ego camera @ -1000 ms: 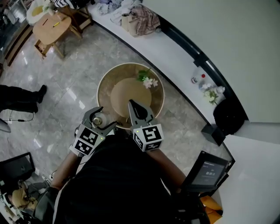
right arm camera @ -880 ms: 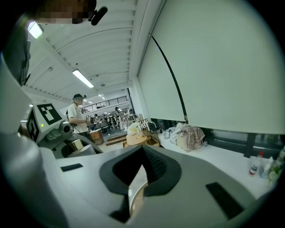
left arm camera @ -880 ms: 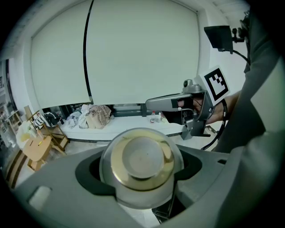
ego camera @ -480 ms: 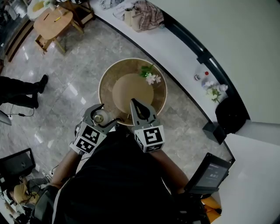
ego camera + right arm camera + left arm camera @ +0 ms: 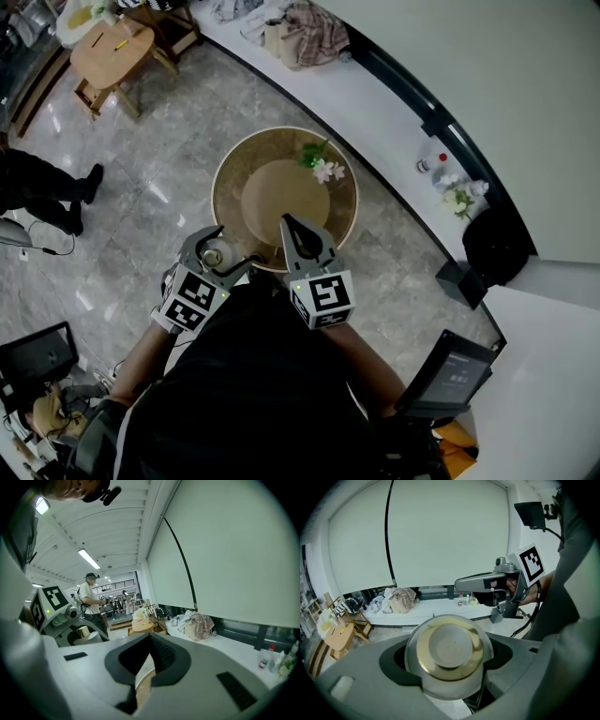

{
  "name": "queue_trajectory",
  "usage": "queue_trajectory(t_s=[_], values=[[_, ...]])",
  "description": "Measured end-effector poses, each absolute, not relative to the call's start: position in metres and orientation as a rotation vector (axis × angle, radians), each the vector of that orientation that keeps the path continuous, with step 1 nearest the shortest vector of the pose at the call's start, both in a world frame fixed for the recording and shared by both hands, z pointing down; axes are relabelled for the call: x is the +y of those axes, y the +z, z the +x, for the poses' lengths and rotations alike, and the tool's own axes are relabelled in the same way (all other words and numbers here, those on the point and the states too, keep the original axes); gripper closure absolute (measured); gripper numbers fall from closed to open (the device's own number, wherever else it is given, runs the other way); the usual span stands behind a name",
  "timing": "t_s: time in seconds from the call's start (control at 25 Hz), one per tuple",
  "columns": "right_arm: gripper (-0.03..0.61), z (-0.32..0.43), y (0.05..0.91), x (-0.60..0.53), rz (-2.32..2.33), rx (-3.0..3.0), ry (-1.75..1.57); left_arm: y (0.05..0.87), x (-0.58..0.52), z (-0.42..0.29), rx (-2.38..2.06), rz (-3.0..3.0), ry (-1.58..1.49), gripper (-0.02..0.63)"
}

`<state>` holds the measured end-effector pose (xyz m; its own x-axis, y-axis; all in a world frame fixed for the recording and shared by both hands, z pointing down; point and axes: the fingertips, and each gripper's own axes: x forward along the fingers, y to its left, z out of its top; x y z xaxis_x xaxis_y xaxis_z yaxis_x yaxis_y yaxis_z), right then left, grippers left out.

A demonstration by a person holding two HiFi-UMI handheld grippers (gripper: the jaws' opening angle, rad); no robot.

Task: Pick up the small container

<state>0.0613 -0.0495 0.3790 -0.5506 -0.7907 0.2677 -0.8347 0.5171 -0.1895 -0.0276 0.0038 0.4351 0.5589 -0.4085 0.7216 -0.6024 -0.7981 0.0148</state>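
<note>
— As the left gripper (image 5: 225, 247) is looked along, what is seen between its jaws?

— The small container (image 5: 449, 648) is seen there: a round metal pot with a gold-toned lid. It is clamped from both sides, and the jaws are kept apart by its width.

— Where is the container placed in the head view?

— It is found just outside the near-left rim of the round table (image 5: 228, 174), held in the gripper and not set on the tabletop.

— And how is the right gripper (image 5: 290, 229) held?

— Its jaws are brought almost together, with only a narrow slit left. Nothing is gripped; only a sliver of the table is glimpsed through the slit. The gripper is pointed over the table's near edge, just beside the left one.

— What else is shown?

— White flowers (image 5: 324, 171) are laid on the far side of the table. A white ledge (image 5: 375, 105) is run along the wall, with bundled clothes (image 5: 314, 36) at its far end. A person (image 5: 39, 187) is seen standing on the marble floor (image 5: 169, 103) to the left.
</note>
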Motion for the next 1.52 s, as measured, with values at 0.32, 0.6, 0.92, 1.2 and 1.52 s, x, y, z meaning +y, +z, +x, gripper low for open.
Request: queue_trajectory(t_s=[0.32,0.6,0.92,1.2,1.52], values=[[0.583,0.065,0.382,-0.05,1.409,-2.596,0.478,0.438,0.005,-0.026,-0.835,2.522,1.078,0.278],[0.583,0.069,0.386,-0.048,1.421,-2.584,0.508,0.439,0.006,-0.024,-0.832,2.521,1.065,0.278],[0.583,0.071,0.389,-0.049,1.436,-2.578,0.524,0.442,0.004,-0.026,-0.842,2.511,1.071,0.278],[0.583,0.071,0.387,-0.048,1.442,-2.577,0.519,0.442,0.004,-0.028,-0.849,2.509,1.074,0.278],[0.583,0.073,0.39,-0.049,1.454,-2.572,0.532,0.445,0.003,-0.027,-0.837,2.508,1.082,0.278]])
